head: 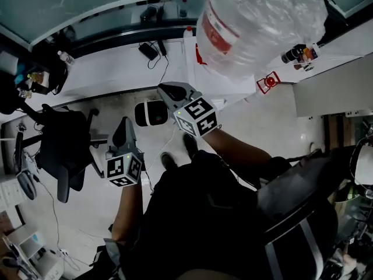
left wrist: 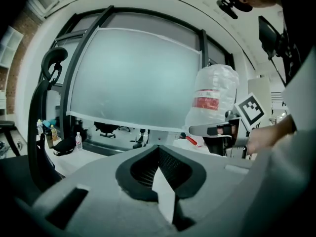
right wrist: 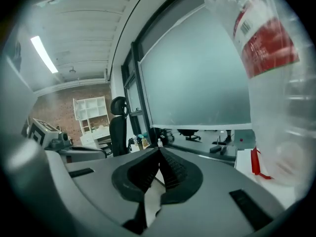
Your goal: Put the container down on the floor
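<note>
The container (head: 262, 22) is a big clear water jug with a red label, wrapped in thin plastic. It stands upright at the top right of the head view, beside a white desk (head: 116, 69). My right gripper (head: 167, 90) is just left of it and below it in the picture, apart from it, jaws shut with nothing between them. The jug fills the right side of the right gripper view (right wrist: 266, 58). My left gripper (head: 123, 124) hangs over the floor further left, also shut and empty. In the left gripper view the jug (left wrist: 212, 102) rises behind the right gripper (left wrist: 217, 130).
A black office chair (head: 58, 144) stands at the left over pale floor (head: 274, 127). A small black-and-white device (head: 150, 113) sits on the floor between the grippers. The person's shoes (head: 189, 144) are below it. Cables and a small bottle (head: 66, 57) lie on the desk.
</note>
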The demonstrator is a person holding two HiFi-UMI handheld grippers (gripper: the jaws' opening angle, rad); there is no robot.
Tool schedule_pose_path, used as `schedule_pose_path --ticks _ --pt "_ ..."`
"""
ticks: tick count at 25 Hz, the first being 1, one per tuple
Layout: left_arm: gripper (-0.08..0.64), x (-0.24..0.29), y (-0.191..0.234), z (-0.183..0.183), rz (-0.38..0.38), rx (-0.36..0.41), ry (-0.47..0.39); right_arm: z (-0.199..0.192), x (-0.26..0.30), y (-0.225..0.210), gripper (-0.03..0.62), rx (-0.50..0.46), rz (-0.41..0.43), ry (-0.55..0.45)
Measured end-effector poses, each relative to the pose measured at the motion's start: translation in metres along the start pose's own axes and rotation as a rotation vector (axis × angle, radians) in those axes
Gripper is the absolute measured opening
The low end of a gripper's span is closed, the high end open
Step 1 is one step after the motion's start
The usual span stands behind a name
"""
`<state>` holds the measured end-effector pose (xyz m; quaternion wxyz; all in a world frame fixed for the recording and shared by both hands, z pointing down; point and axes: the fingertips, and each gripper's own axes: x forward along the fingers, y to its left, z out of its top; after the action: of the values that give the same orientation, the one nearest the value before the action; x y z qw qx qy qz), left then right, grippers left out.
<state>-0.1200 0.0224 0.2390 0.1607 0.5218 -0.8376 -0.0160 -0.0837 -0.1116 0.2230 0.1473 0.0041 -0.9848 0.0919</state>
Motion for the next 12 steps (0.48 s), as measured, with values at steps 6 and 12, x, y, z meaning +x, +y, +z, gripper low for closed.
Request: schedule_pose_path --ticks 6,12 --pt "0.011 -0.004 -0.003 0.034 0.004 0.048 -0.063 0.020 -0.007 0.003 0.008 -0.028 0.010 0.002" --pt "0.011 -0.010 0.002 0.053 0.032 0.069 -0.082 0.030 -0.009 0.011 0.008 -0.060 0.026 -0.004"
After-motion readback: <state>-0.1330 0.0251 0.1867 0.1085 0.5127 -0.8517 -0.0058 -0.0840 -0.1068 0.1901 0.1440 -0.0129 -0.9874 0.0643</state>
